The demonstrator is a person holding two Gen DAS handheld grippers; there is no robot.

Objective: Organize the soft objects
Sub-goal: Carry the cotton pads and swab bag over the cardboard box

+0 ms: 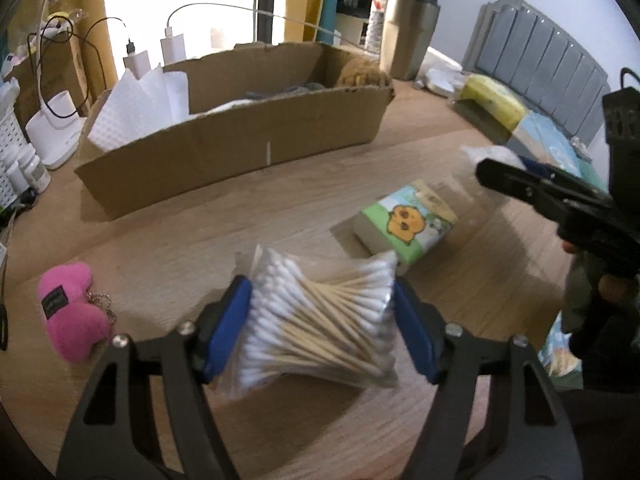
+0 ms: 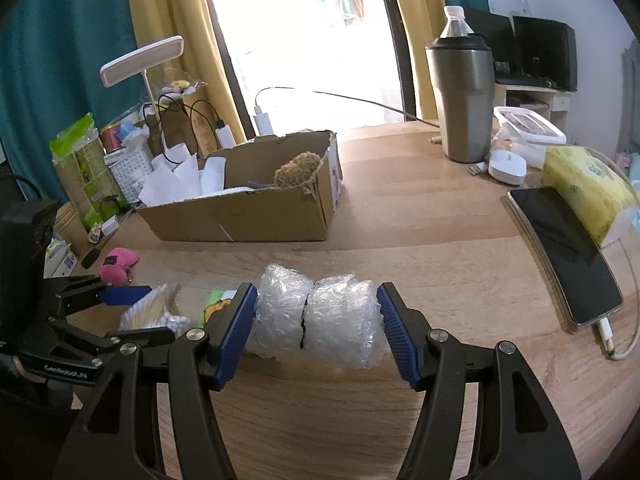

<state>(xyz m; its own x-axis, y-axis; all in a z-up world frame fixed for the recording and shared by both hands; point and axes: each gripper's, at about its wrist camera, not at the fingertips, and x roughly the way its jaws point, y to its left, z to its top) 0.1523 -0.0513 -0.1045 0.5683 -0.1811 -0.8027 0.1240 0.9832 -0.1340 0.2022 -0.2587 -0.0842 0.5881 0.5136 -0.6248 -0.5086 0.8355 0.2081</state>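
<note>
Blue-padded claws, each pinching a soft packet above the wooden table.
Left gripper pressed onto a bag of cotton swabs; right gripper squeezing a wad of bubble wrap. Behind both, a cardboard box holding paper towels; nearby, a pink plush heart and a tissue pack.
</note>
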